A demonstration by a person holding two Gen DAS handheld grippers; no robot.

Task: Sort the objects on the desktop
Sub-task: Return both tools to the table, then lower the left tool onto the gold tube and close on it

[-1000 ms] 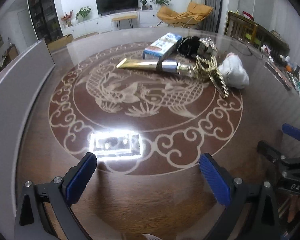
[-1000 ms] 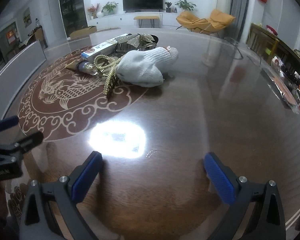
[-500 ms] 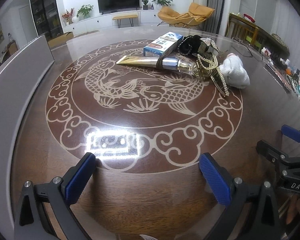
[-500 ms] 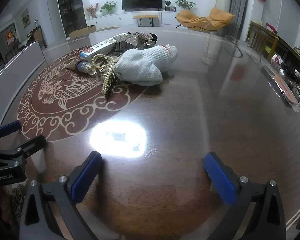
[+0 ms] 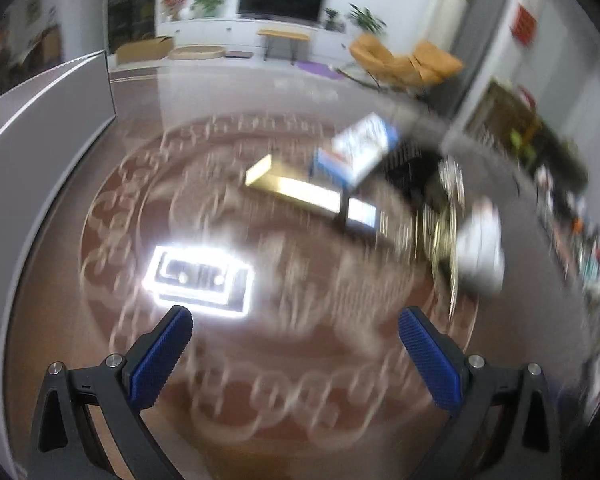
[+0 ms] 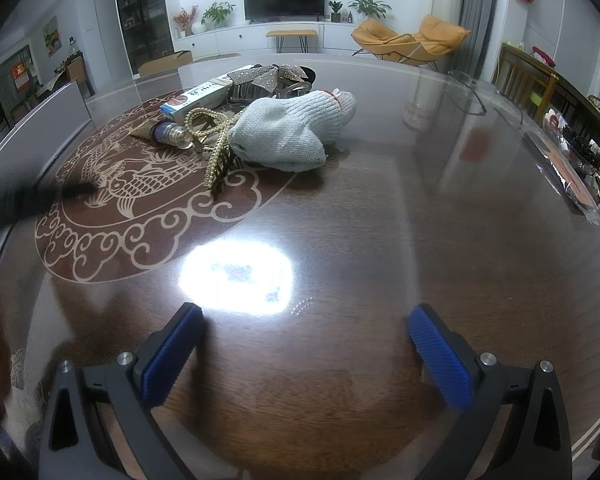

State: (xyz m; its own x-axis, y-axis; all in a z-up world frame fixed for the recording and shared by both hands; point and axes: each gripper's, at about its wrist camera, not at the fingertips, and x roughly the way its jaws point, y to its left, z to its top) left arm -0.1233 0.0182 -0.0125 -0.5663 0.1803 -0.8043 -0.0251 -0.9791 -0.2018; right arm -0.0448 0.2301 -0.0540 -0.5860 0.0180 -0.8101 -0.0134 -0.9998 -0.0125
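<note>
The things to sort lie in one tangled heap on the tabletop (image 6: 380, 240), at the far side of its round carved pattern; a grey knitted glove (image 6: 288, 136) lies at the right of the heap, touching a pearl hair clip (image 6: 214, 148); behind them are a small glass bottle (image 6: 170, 133), a gold tube (image 5: 296, 190) and a blue and white box (image 6: 198, 98), with a sparkling bow (image 6: 266, 76) at the back.

The left claw (image 5: 296, 354) is wide open and holds nothing; its picture is smeared, so I judge it is swinging toward the heap. The right claw (image 6: 306, 354) is also wide open and empty, low over bare wood, well apart from the heap.

The step in hand seems to be the first reach. To do it well, I think one should take an outer, free thing first; the gold tube points out to the left and looks easy for the left claw, the glove is nearest for the right. The pearl clip touches the glove and may be dragged along with it, so lift slowly. The glass bottle may roll if pushed; close the pads (image 5: 158, 360) across the narrow side of the tube, not its length.
</note>
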